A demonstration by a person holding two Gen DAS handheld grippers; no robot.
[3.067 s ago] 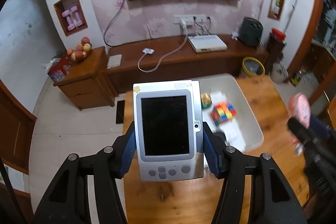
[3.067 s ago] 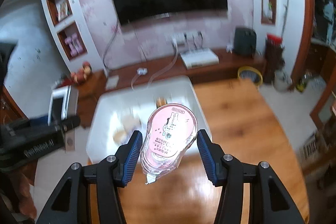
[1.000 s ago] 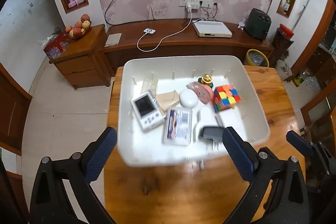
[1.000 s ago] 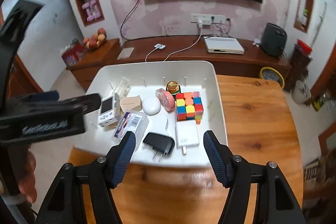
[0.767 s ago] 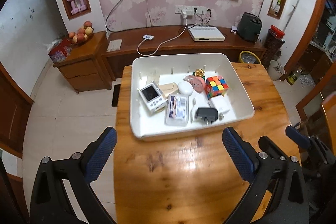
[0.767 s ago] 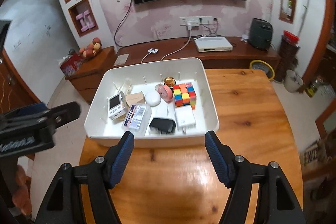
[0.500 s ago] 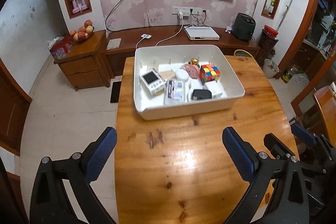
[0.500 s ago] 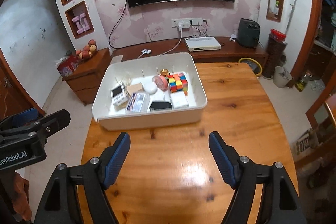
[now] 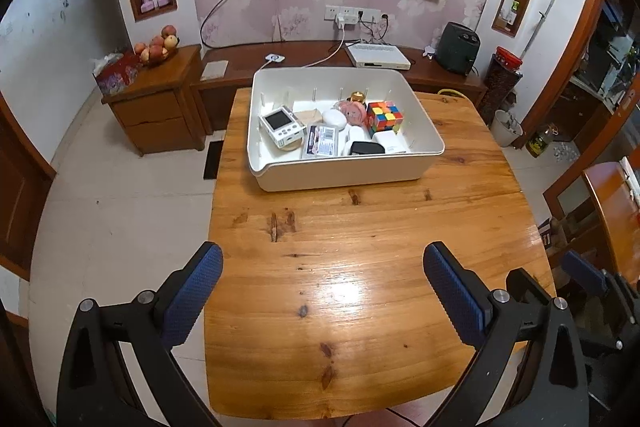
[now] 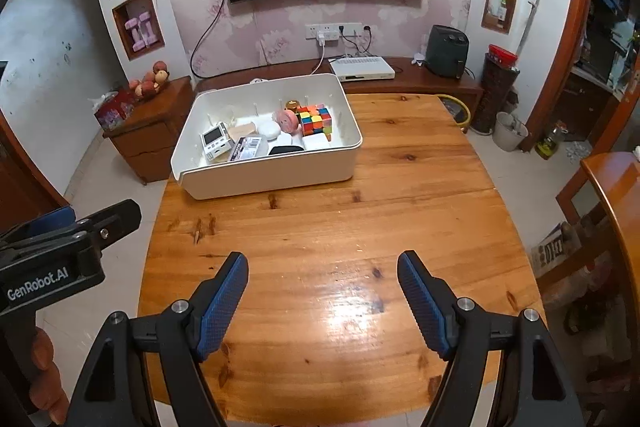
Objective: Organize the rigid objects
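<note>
A white bin (image 9: 340,175) stands at the far end of the wooden table (image 9: 360,287); it also shows in the right wrist view (image 10: 272,175). Inside lie a small white handheld device (image 9: 280,125), a pink tape dispenser (image 9: 354,111), a colour cube (image 9: 384,115), a black charger (image 9: 366,148), a white charger and a clear box (image 9: 322,141). My left gripper (image 9: 322,291) is open and empty above the near table. My right gripper (image 10: 322,301) is open and empty, also well back from the bin.
A TV hangs on the far wall above a low wooden console (image 9: 320,55). A side cabinet (image 9: 156,99) with fruit stands at the left. Another wooden table (image 10: 616,203) is at the right. The left gripper's body shows at the left edge of the right wrist view (image 10: 60,251).
Earlier the left gripper held the handheld device and the right held the pink tape dispenser; both now lie in the bin. Both grippers have opened and pulled back toward the near table edge.
</note>
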